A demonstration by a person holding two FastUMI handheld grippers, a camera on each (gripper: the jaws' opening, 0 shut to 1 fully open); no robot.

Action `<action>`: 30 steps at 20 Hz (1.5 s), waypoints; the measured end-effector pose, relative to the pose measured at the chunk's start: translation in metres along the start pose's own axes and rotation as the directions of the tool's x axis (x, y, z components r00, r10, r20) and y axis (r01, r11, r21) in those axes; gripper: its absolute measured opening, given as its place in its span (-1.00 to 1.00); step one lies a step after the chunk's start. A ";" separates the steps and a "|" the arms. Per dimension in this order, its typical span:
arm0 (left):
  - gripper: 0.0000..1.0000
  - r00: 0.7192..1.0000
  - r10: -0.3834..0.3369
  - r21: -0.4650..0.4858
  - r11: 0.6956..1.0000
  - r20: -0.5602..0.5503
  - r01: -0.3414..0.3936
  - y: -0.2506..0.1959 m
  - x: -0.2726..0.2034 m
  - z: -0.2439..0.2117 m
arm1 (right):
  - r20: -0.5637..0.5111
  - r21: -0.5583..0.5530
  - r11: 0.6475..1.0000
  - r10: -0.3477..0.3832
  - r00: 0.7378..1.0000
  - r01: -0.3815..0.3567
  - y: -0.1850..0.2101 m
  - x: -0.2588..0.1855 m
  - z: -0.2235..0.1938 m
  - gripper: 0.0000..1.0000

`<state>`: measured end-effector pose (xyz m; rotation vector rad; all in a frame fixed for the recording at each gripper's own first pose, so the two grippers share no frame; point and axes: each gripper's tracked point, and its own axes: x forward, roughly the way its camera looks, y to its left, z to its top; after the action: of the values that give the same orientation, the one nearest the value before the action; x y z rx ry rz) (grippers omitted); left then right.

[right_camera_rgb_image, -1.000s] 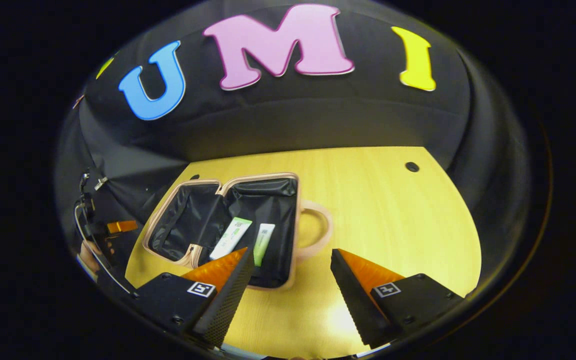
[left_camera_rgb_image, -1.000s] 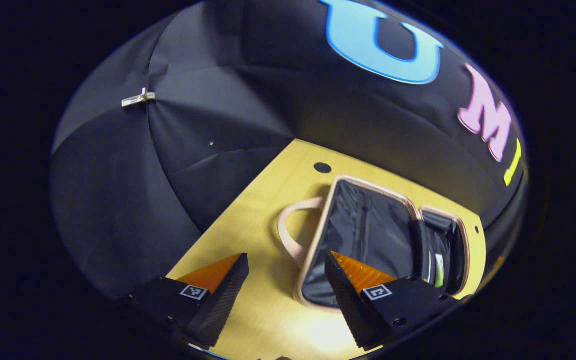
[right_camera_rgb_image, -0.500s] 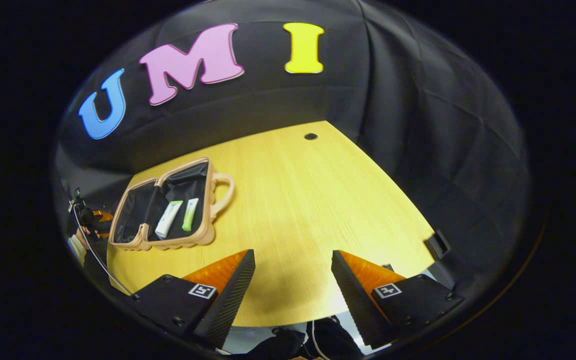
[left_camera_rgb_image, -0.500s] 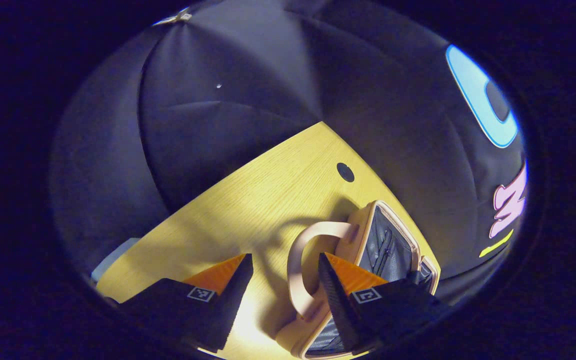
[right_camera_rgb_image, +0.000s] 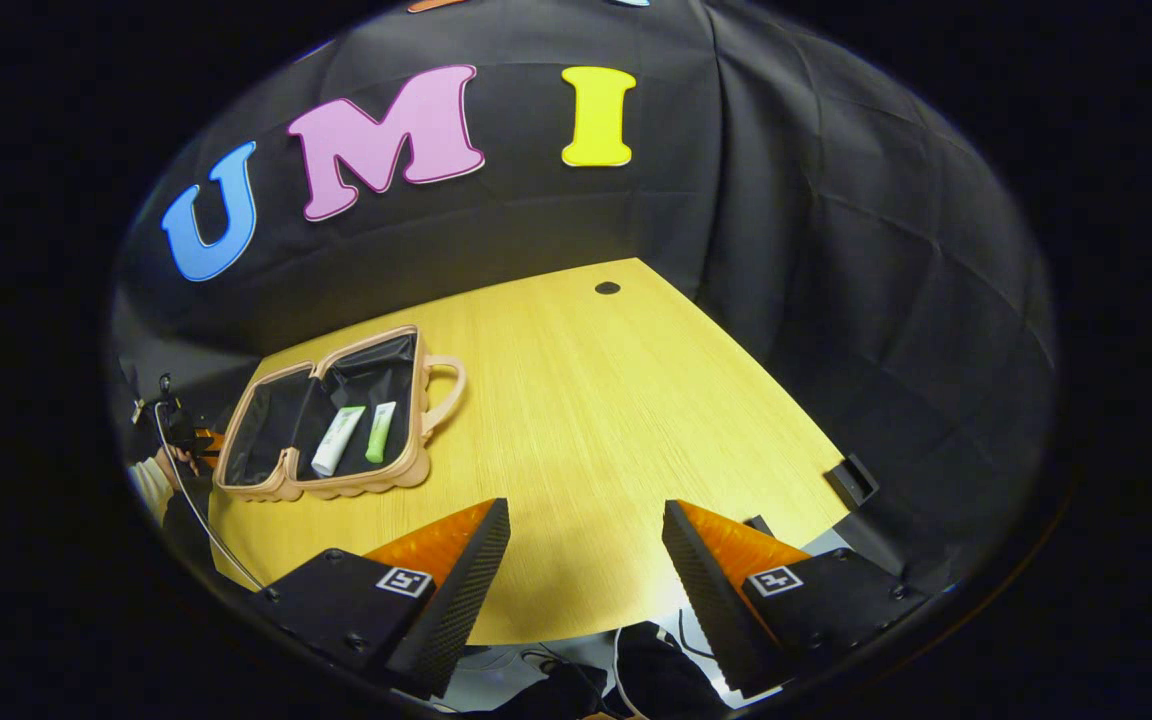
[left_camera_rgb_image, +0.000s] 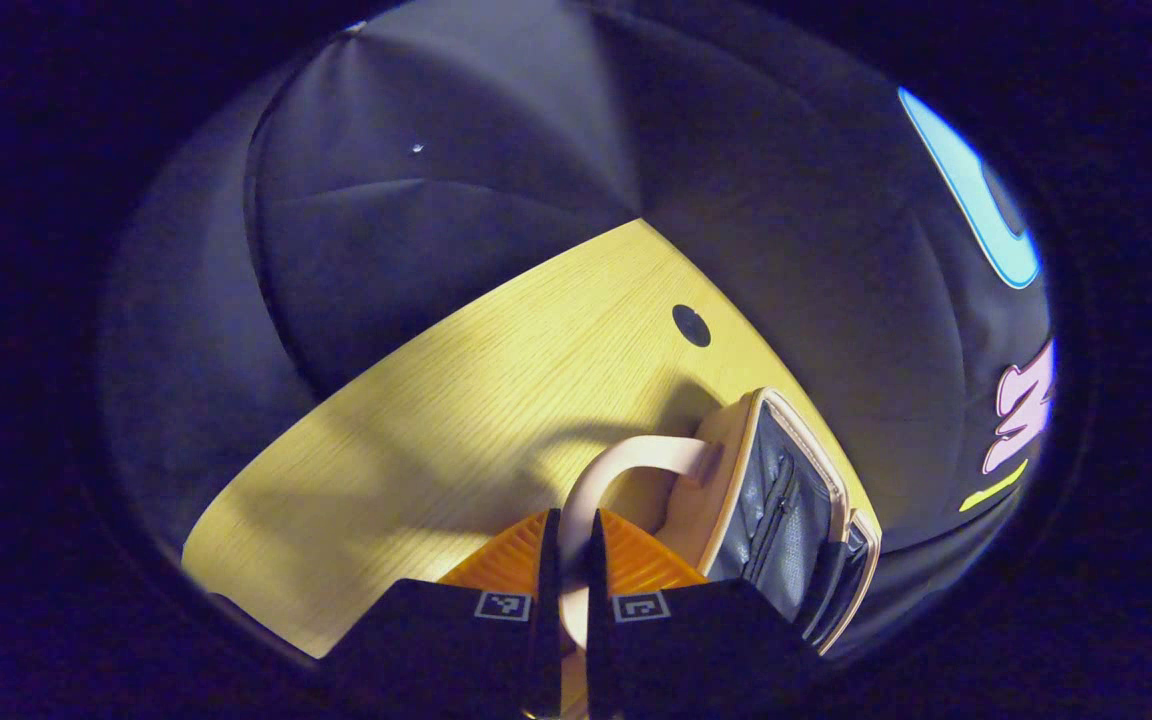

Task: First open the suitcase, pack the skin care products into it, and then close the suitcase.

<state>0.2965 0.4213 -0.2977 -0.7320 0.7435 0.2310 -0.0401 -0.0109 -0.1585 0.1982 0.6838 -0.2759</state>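
Up close, the left gripper had its two ridged orange fingers squeezed on the handle of the suitcase. The handle was a smooth, pale pink loop, and the bottom of it was hidden between the fingers. The suitcase was small, with rounded corners and a pink shell. Its inside was lined with crinkly black cloth, and a zip ran down one half. It lay open on the counter, a yellow wooden top with fine lines in the grain. A small round dark hole sat in the counter near the far edge. In the left gripper view the far half of the suitcase was cut off at the edge of the view.

From the right gripper view, the suitcase lay flat and open at the left side of the counter. Two tubes rested side by side in the half with the handle, a white tube and a green tube. The right gripper hung well apart from the suitcase, its fingers spread wide with nothing between them. A hand showed past the suitcase, dark and hard to make out.
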 end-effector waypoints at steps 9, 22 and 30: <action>-0.88 0.966 -0.143 0.347 0.936 0.215 0.061 -0.115 -0.124 0.048 | 0.069 -0.050 0.997 0.058 0.996 -0.055 -0.006 0.006 0.026 0.96; -0.88 0.910 -0.413 0.500 0.795 0.030 0.344 -0.404 -0.154 -0.166 | 0.174 -0.136 0.956 0.282 0.944 -0.260 -0.051 0.049 0.105 0.95; -0.87 0.983 -0.179 0.575 0.802 -0.031 0.164 -0.401 -0.040 -0.302 | 0.171 -0.233 0.907 0.394 0.903 -0.352 -0.074 0.058 0.110 0.94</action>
<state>0.2813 -0.0747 -0.2135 -0.2086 0.6692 -0.1553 0.0448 -0.1208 -0.1192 0.1043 0.4413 0.1418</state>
